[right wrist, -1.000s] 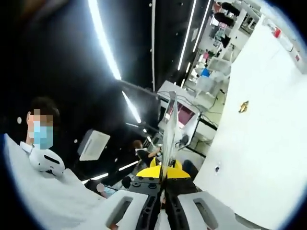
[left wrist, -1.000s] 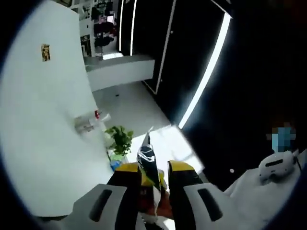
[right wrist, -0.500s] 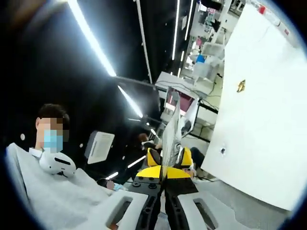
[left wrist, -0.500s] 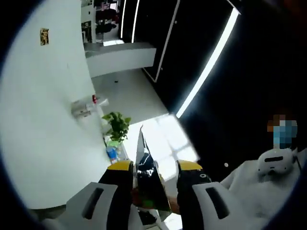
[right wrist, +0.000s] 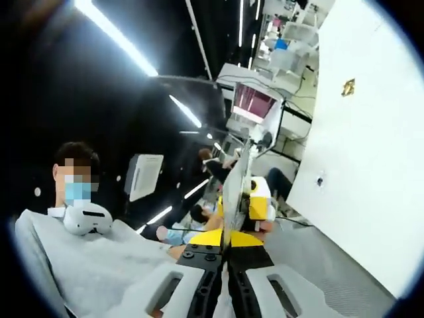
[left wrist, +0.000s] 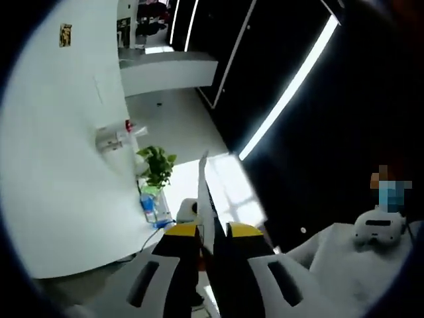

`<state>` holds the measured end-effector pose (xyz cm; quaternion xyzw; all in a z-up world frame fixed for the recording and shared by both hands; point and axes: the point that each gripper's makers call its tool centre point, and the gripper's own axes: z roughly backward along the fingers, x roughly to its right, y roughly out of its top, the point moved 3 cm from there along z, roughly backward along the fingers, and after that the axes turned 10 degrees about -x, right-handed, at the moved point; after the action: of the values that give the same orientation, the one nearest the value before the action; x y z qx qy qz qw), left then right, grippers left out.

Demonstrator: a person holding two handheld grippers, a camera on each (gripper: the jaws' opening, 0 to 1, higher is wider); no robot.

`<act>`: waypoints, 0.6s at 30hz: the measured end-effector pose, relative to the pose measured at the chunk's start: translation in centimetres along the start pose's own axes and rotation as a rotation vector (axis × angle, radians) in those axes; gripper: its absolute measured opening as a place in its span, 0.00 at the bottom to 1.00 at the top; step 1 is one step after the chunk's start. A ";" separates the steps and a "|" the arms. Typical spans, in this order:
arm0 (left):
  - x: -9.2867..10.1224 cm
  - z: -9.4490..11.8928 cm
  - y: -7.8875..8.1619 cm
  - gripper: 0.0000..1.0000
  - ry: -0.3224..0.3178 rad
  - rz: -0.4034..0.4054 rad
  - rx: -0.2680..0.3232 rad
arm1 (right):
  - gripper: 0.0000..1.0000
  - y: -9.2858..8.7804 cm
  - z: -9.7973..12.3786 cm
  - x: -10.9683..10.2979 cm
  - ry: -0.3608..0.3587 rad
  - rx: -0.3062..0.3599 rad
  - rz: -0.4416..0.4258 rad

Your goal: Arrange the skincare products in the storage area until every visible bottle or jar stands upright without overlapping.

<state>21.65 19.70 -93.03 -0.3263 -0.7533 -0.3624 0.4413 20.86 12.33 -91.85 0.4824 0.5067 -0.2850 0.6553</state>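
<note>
Left hand-held gripper (left wrist: 213,233): my jaws are clamped on a thin flat sachet (left wrist: 205,199), seen edge-on and rising between the yellow pads in the left gripper view.
Left surroundings: a white wall (left wrist: 53,165) on the left, a potted plant (left wrist: 156,165) and a water bottle (left wrist: 147,207) near its foot, a bright ceiling strip (left wrist: 291,83) to the right.
Person: a seated figure in a white garment (left wrist: 344,258) sits at the lower right of the left gripper view.
Right hand-held gripper (right wrist: 225,240): my jaws are pressed together on the edge of a thin flat packet (right wrist: 235,189), which stands up out of them.
Other gripper: yellow pads (right wrist: 255,205) sit against that packet higher up in the right gripper view. I judge them to be my left hand-held gripper, so both probably hold the same item.
Task item position: the packet is held in the air between my hands. I cannot tell from these views where the storage area or any bottles and jars lie.
Step in hand: judged as carrying or reorienting the packet, with arranging still to do.
Risk, slip: the grip is on a thin edge, so a twist of either hand could let the packet slide out.
Risk, tear: if both grippers pull apart while clamped, the film could crease or split.
Risk, blind approach: both cameras point away from any worktop, so lowering now could knock over standing products.
</note>
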 end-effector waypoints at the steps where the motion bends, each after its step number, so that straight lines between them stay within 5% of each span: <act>1: 0.0 0.0 0.1 0.04 0.004 -0.010 0.006 | 0.00 0.0 0.0 0.1 -0.003 0.000 -0.005; 8: -0.9 0.2 0.6 0.00 0.119 -0.107 0.023 | 0.00 0.4 0.7 1.5 -0.045 0.100 -0.049; 11: -0.7 0.2 0.6 0.00 0.121 -0.116 0.025 | 0.00 0.8 1.0 1.4 -0.022 0.176 -0.076; 18: -1.0 0.2 0.5 0.00 0.155 -0.115 0.022 | 0.00 1.3 1.6 1.6 -0.071 0.231 -0.033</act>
<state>22.39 19.99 -93.91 -0.2489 -0.7384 -0.4028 0.4802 23.09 11.47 -92.84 0.5357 0.4548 -0.3691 0.6082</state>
